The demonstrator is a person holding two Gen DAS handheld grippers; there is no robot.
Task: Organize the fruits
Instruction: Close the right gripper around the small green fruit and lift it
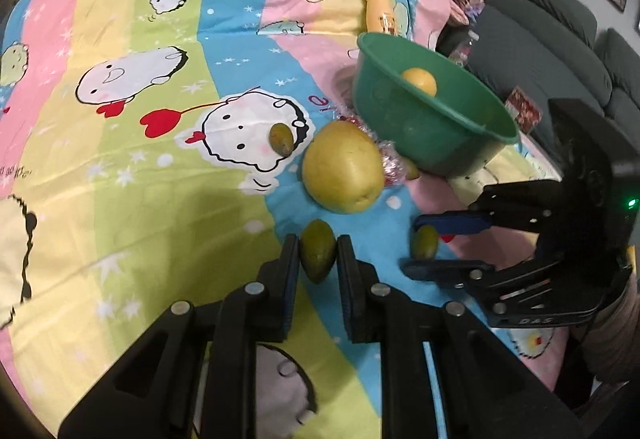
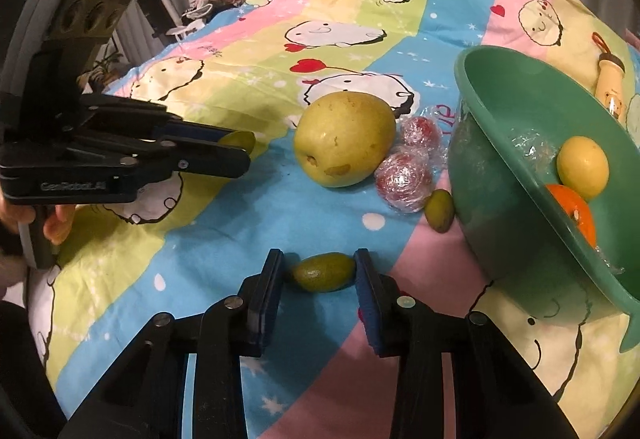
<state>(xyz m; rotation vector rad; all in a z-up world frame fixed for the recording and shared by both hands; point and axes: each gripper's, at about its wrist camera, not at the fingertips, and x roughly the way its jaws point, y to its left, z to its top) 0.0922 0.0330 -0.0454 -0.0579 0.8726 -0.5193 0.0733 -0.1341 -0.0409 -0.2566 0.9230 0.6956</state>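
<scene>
My left gripper (image 1: 318,249) is shut on a small green fruit (image 1: 318,255), lifted just off the cartoon bedsheet; from the right wrist view it (image 2: 240,149) holds that fruit (image 2: 242,140) at the left. A second small green fruit (image 2: 324,272) lies on the sheet between the fingers of my right gripper (image 2: 318,269). It meets the right pad, and a thin gap shows at the left pad. The green bowl (image 2: 480,179) holds a yellow fruit (image 2: 583,167) and an orange (image 2: 574,213). A large yellow-green fruit (image 2: 344,139) lies mid-sheet.
Two plastic-wrapped red fruits (image 2: 404,177) and another green fruit (image 2: 439,210) lie against the bowl. One more green fruit (image 1: 282,139) rests farther out on the sheet. A yellow bottle (image 1: 380,11) lies behind the bowl. A grey sofa (image 1: 560,19) stands past the bed's edge.
</scene>
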